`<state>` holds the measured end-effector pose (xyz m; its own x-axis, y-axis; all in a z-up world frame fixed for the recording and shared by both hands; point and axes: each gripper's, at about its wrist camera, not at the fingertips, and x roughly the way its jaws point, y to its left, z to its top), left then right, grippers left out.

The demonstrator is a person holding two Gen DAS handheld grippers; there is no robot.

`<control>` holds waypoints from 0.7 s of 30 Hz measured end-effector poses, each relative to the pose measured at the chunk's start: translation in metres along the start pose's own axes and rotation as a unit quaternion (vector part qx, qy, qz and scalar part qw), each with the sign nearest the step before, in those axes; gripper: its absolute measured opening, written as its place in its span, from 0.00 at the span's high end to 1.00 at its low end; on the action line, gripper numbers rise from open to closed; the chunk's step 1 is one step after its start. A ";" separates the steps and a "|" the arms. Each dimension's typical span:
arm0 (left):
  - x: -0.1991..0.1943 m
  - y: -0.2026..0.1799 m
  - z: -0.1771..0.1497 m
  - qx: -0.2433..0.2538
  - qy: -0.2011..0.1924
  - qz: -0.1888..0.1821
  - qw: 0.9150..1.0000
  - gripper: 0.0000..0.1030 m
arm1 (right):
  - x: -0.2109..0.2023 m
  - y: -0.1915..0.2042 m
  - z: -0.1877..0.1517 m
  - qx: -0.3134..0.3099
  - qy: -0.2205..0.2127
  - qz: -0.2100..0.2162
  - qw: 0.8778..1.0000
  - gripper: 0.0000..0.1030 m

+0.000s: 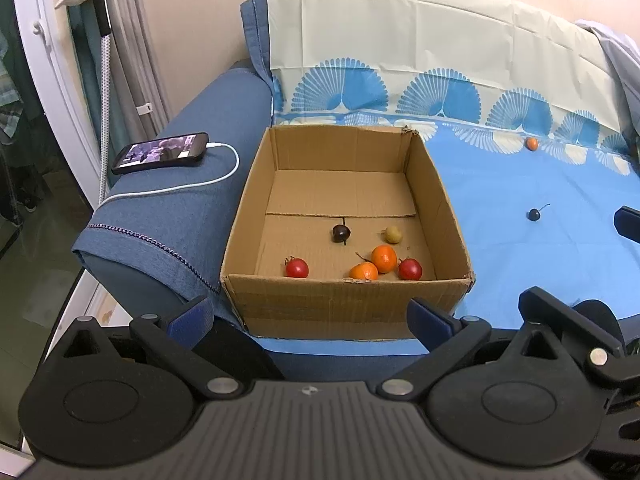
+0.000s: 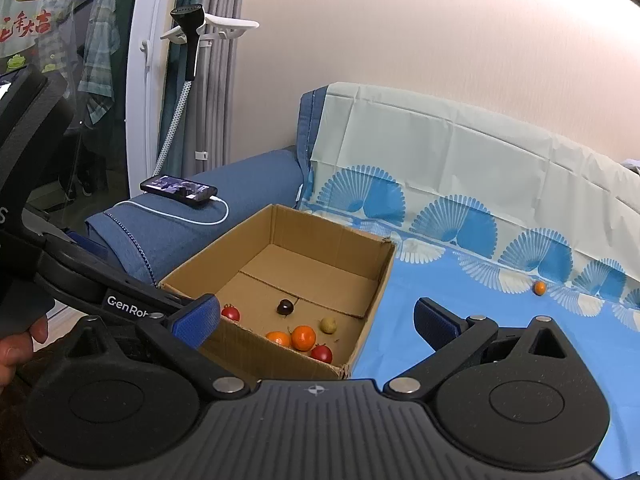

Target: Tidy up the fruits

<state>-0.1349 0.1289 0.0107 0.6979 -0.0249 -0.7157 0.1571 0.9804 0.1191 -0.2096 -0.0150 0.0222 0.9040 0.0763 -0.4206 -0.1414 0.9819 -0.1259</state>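
The left gripper hangs just in front of the cardboard box, its 2 blue-padded fingers spread wide apart with nothing between them. The right gripper is spread just as wide and is also empty; it sits to the right of the box and a little above it, looking down into the box's near right corner. In the right wrist view the left gripper's arm crosses the lower left of the picture, and part of a hand shows at the left edge.

The box sits open on a light blue sheet that covers a sofa. 6 small fruits lie on the box floor, all toward the near wall: a red fruit at the left, a dark cherry behind the middle, a yellow-green fruit to its right, 2 orange fruits touching each other, and another red one just right of them.

Outside the box, on the sheet to its right, a dark cherry with a stem lies well apart from it, and a small orange fruit sits farther back near the sofa's backrest.

Left of the box, a phone with a lit screen rests on the blue armrest, with a white cable plugged in.
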 end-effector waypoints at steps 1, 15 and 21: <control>0.000 0.000 0.000 0.000 0.001 0.000 1.000 0.00 | 0.001 -0.001 0.000 0.000 0.001 0.000 1.000 0.01; 0.010 -0.004 0.001 0.008 0.017 0.001 1.000 0.00 | 0.009 -0.005 -0.001 0.012 0.013 0.006 1.000 0.01; 0.021 -0.008 0.001 0.016 0.030 0.003 0.999 0.00 | 0.018 -0.011 -0.006 0.021 0.025 0.010 0.999 0.01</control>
<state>-0.1211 0.1204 -0.0047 0.6552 -0.0070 -0.7554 0.1767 0.9736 0.1442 -0.1941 -0.0252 0.0108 0.8795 0.0877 -0.4677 -0.1407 0.9868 -0.0796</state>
